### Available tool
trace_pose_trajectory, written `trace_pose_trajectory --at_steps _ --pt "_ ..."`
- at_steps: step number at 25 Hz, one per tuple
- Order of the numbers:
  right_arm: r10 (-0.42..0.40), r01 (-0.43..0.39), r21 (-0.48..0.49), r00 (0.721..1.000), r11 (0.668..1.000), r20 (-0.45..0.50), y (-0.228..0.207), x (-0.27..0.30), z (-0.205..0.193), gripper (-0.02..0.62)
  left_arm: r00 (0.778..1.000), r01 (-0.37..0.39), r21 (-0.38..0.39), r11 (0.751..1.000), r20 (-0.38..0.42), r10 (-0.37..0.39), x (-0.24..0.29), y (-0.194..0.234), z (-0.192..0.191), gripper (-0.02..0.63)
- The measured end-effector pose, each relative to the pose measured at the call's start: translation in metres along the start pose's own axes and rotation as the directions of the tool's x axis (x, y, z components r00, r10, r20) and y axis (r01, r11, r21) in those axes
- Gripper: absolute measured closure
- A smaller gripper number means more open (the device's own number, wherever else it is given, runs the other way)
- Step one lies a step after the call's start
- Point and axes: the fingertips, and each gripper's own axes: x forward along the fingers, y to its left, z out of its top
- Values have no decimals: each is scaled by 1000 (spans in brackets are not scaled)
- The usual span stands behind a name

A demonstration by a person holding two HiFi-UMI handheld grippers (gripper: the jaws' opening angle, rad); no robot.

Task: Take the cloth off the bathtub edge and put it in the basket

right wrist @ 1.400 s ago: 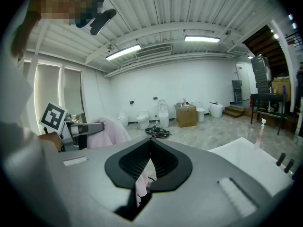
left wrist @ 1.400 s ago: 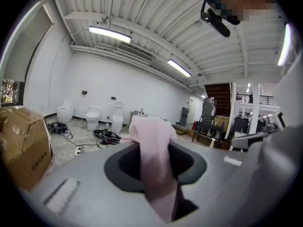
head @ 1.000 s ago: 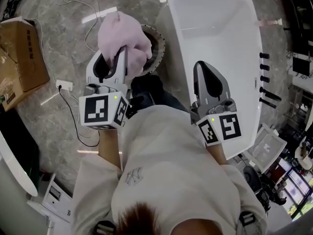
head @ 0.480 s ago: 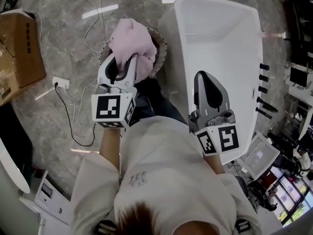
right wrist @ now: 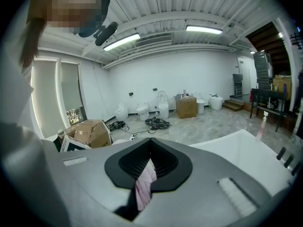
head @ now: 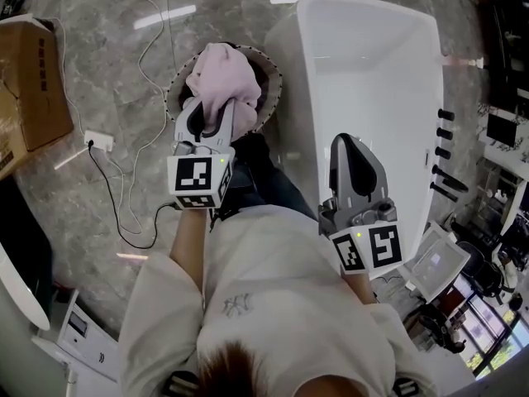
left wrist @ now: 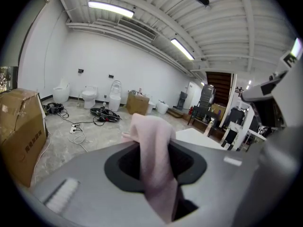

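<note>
The left gripper [head: 213, 110] has its jaws partly closed on a soft pale pink cloth [head: 221, 74], which runs up through the gap between them and bunches beyond the tips. The cloth hangs inside the speckled rim of a round dark basket [head: 275, 79] that stands on the marble floor just left of the long white bathtub [head: 372, 64]. A second ago the gripper held the cloth higher, hiding most of the basket. Now both are lower, and the rim shows round the pink bundle.

The right gripper [head: 347, 141] hovers over the near left edge of the bathtub, about where it was, its jaws meeting at the tips. A pale pink strip shows in the slot behind them; I cannot tell what it is.
</note>
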Motion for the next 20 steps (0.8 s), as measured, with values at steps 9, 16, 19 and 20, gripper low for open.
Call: trace_pose_trajectory --at_steps 9,16,19,20 --pt "6 -6 11 1000 1000 -13 10 13 -6 595 996 -24 -48 999 -88 19 21 14 -50 445" --pt "20 -19 32 999 999 -31 14 24 -18 595 988 -54 -86 995 -150 41 35 25 -83 445" --pt "26 -24 41 999 999 -48 15 29 -24 596 984 -63 -94 994 -174 46 42 28 -95 445" --pt "30 -27 44 998 999 -54 16 30 -28 595 982 -66 -95 993 -184 48 45 29 -100 445"
